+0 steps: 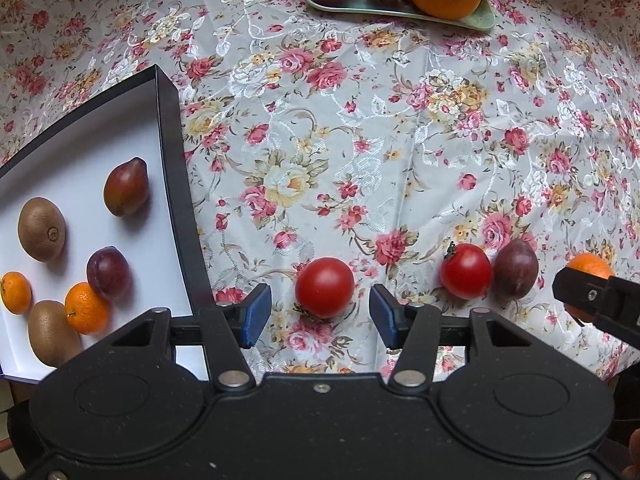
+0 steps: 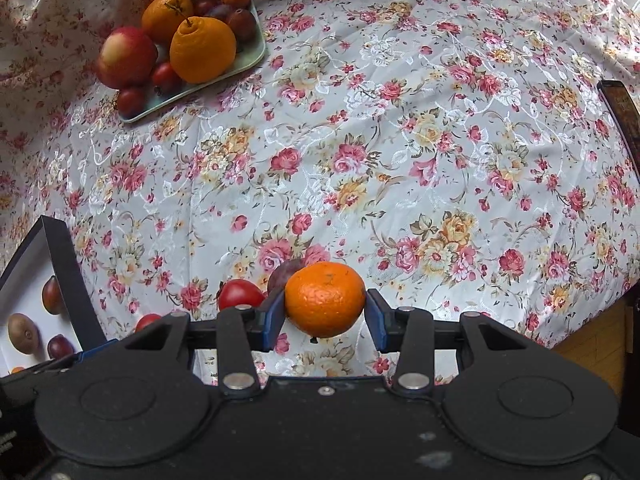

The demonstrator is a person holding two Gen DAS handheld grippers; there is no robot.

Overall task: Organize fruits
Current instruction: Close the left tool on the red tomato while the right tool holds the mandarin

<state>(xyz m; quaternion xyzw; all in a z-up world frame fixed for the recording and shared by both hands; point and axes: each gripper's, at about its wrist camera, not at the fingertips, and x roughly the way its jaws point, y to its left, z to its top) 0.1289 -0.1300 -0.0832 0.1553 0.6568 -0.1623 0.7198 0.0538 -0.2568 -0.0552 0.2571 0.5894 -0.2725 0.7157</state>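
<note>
**Inspector:** Firstly, the left gripper point(image 1: 320, 312). Condition?

**Assistant:** Jaws spread wide, nothing held. Its blue-padded fingers point(image 1: 256, 312) stand either side of a round red tomato point(image 1: 325, 287) lying on the floral-print tablecloth point(image 1: 360, 140), with a clear gap on both sides. No contact.

**Inspector:** And the right gripper point(image 2: 325, 312)?

**Assistant:** Closed onto a small orange mandarin with pitted skin point(image 2: 325, 299). Both blue pads touch its flanks. Whether the fruit rests on the cloth or is lifted clear, I cannot tell.

**Inspector:** Surroundings of that mandarin?

**Assistant:** Just behind it, a dark purple plum point(image 2: 285, 274); beside the plum, a second red tomato with a green stalk point(image 2: 239, 294). In the left wrist view these two touch.

**Inspector:** The container?

**Assistant:** A shallow black-walled box with a white floor point(image 1: 170, 152) sits at the left. Contents: two brown kiwifruits point(image 1: 41, 229), two small mandarins point(image 1: 86, 308), one purple plum point(image 1: 109, 273) and one reddish oval fruit point(image 1: 126, 187), kind uncertain. All lie apart except the nearer mandarin, which touches the plum and the lower kiwifruit.

**Inspector:** Further out?

**Assistant:** At the far side, a pale green rectangular tray point(image 2: 248, 62) carries large knobbed oranges point(image 2: 203, 50), a red-yellow apple point(image 2: 127, 56), small tomatoes and dark plums.
</note>
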